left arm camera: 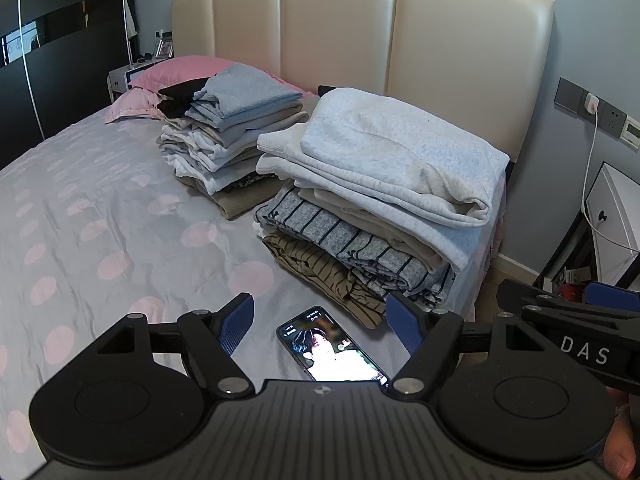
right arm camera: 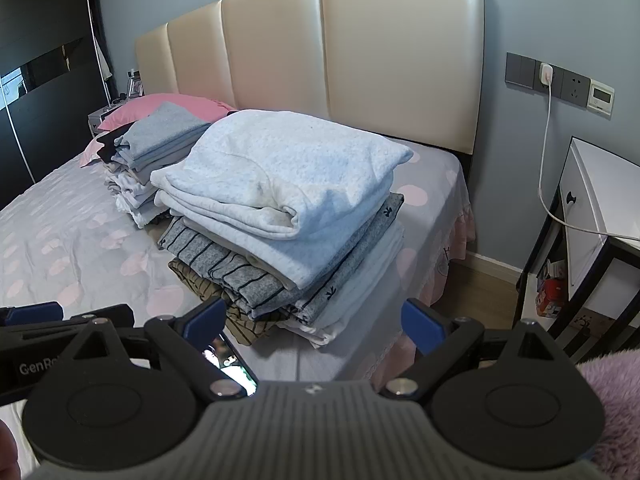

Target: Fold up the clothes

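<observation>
Grey fleece tops the near stack of folded clothes [left arm camera: 380, 200] on the dotted bed [left arm camera: 100, 208]; another folded pile [left arm camera: 228, 128] sits beyond. Both my jaws gape wide, empty; folding looks finished.

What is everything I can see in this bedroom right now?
Near clothes stack: one, folded, pale grey sweatshirt on top, striped pieces below, by the bed's edge.
Far clothes stack: one, folded, blue-grey on top, beside the near stack, towards the pillow.
Pillow: one, pink, at the bed's head.
Bedsheet: one, grey with pink dots.
Headboard: one, cream, padded.
Phone: one, dark, screen lit, on the sheet before the near stack.
Charger and cable: one, white, in the wall socket.
Side table: one, white, beside the bed.
Left claw: black with blue pads, open, holds nothing.
Right claw: same, open, holds nothing.
</observation>
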Available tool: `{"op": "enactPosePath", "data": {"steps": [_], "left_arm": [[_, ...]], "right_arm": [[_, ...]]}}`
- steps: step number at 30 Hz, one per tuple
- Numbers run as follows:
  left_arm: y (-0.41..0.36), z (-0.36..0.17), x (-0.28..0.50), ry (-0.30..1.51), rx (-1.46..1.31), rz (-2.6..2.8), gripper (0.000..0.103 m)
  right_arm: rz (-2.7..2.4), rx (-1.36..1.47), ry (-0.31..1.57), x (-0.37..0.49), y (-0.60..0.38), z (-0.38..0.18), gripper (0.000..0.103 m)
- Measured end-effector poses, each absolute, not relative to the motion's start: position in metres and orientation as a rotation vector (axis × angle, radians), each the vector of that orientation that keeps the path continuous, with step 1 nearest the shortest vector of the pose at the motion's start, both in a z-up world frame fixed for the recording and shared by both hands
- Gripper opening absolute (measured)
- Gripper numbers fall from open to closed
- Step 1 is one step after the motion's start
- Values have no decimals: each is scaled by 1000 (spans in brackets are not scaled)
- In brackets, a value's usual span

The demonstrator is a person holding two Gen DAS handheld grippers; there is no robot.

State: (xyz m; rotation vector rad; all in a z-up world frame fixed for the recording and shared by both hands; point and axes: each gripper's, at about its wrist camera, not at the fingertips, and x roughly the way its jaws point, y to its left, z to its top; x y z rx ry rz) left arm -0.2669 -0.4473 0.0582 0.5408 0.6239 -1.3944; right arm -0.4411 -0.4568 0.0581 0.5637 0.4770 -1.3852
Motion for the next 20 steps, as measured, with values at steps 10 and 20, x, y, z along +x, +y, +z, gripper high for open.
{"op": "enactPosePath", "data": {"steps": [10, 20], "left_arm": [[-448, 56, -268, 625, 551, -1387, 72], [-446, 56, -267, 621, 546, -1385, 72]], "right_arm": [[-1385, 572, 485, -441, -458, 56, 95], [-1379, 566, 483, -441, -456, 56, 95]]}}
